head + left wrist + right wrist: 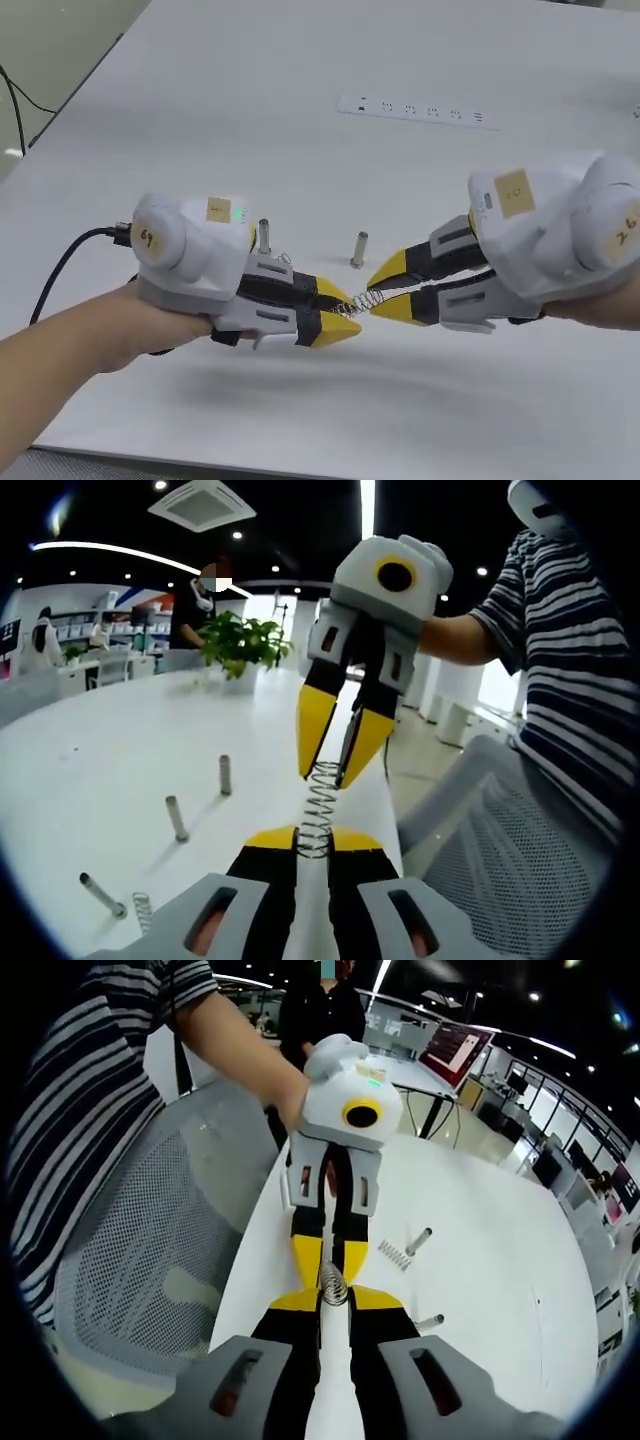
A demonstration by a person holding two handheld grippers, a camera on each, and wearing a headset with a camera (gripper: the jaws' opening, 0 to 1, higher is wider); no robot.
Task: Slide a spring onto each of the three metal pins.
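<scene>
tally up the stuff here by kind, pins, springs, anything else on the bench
short silver metal pins: 3
coiled metal springs: 2
white power strip: 1
total: 6

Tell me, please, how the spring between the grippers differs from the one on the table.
The held spring is off the table; the loose spring lies on it beside a pin. The held spring is pinched at both ends by the left gripper and right gripper; the loose spring is untouched. Both are metal coils, neither on a pin.
</scene>
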